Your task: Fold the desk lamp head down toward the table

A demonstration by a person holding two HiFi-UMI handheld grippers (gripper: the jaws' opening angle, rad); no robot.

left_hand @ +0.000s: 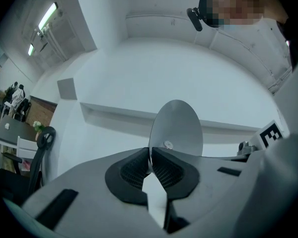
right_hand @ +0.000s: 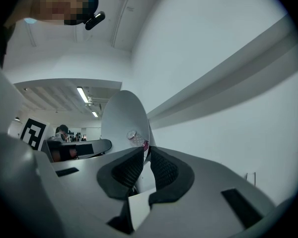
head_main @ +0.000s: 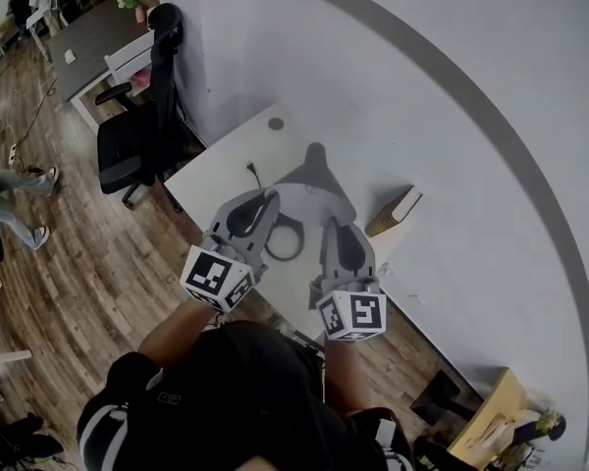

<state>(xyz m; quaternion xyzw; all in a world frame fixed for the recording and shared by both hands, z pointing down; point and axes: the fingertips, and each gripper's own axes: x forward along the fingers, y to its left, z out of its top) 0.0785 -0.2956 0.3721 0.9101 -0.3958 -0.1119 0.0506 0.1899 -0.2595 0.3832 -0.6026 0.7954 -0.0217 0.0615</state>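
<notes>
The grey desk lamp head (head_main: 314, 177), a cone-shaped shade, stands over the white table (head_main: 226, 155), seen from above. My left gripper (head_main: 272, 198) is at its left rim and my right gripper (head_main: 330, 226) at its near right rim. Seen from the left gripper (left_hand: 150, 155), the black ribbed pads (left_hand: 134, 170) pinch the thin edge of the shade (left_hand: 178, 125). The right gripper (right_hand: 148, 155) likewise has its pads (right_hand: 165, 168) shut on the shade's edge (right_hand: 123, 120). A dark ring (head_main: 285, 239) lies on the table below the shade, between the two grippers.
A brown book (head_main: 394, 211) lies on the table to the right of the lamp, by the white wall. A black plug with its cord (head_main: 253, 172) lies left of the shade. A black office chair (head_main: 137, 135) stands off the table's left end on the wooden floor.
</notes>
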